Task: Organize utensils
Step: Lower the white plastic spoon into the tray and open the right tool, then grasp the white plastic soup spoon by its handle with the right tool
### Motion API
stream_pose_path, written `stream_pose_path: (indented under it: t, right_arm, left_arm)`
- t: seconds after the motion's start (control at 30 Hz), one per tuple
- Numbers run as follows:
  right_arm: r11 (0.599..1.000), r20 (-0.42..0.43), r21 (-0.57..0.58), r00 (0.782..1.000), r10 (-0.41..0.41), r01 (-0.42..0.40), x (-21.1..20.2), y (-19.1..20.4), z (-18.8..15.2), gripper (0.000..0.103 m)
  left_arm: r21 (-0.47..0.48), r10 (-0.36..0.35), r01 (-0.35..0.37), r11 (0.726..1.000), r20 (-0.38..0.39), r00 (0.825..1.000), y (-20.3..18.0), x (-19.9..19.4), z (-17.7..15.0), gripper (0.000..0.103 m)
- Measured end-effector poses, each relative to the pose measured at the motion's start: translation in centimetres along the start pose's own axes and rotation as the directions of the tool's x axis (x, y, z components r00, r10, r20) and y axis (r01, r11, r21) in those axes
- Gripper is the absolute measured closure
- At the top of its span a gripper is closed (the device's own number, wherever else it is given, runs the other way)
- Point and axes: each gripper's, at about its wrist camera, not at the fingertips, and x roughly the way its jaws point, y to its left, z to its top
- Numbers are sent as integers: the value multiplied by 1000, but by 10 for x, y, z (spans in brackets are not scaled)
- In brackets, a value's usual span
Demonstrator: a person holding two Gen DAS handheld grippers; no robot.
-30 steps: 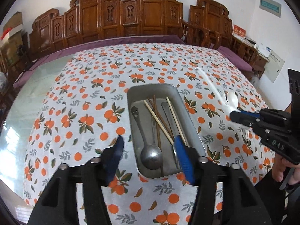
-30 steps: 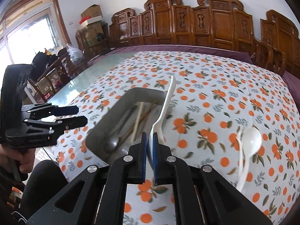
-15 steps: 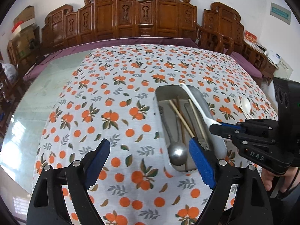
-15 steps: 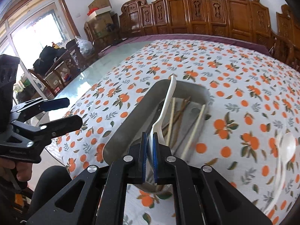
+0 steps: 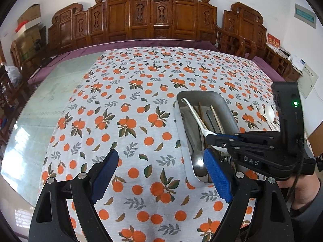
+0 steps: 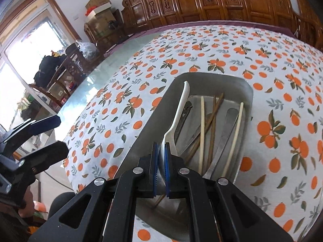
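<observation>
We pinch the white plastic fork [image 6: 177,119] near its head with our right gripper [image 6: 160,169], handle aimed into the metal tray [image 6: 145,125] so it lies alongside the chopsticks [image 6: 201,133] and metal spoon [image 5: 198,161]. Our left gripper [image 5: 159,173] stands wide and empty over the tablecloth [image 5: 129,104] beside the tray, keeping clear. A white plastic spoon [image 5: 269,114] waits beyond the tray.

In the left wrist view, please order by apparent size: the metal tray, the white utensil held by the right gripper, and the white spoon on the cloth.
1. Metal tray
2. White utensil in the right gripper
3. White spoon, though it lies farther away, near the fisheye edge, so its true size is unsure.
</observation>
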Motion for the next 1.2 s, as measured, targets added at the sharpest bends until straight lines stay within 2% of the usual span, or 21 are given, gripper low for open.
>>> stream_pose_path:
  t: [0.3, 0.53, 0.73, 0.93, 1.03, 1.2]
  right_arm:
    - [1000, 6, -13, 1000, -12, 12, -2, -3, -5, 93]
    - [998, 68, -48, 997, -44, 48, -50, -21, -11, 93]
    - [987, 111, -65, 984, -138, 145, -102, -55, -22, 93]
    - [965, 141, -40, 958, -250, 258, -142, -100, -35, 93]
    - [950, 147, -12, 940, -308, 313, -154, -124, -41, 80]
    - [929, 120, 48, 921, -370, 367, -159, -163, -53, 65]
  left_arm:
    - [11, -3, 3, 1000, 4, 1000, -7, -2, 1, 21]
    - [32, -26, 25, 999, 16, 1000, -28, -6, 5, 21]
    - [58, -61, 58, 997, 39, 997, -56, -9, 10, 21]
    - [87, -97, 92, 992, 60, 993, -89, -11, 15, 21]
    - [98, -110, 103, 990, 65, 992, -102, -12, 18, 21]
    - [123, -127, 118, 985, 70, 989, -126, -13, 21, 21]
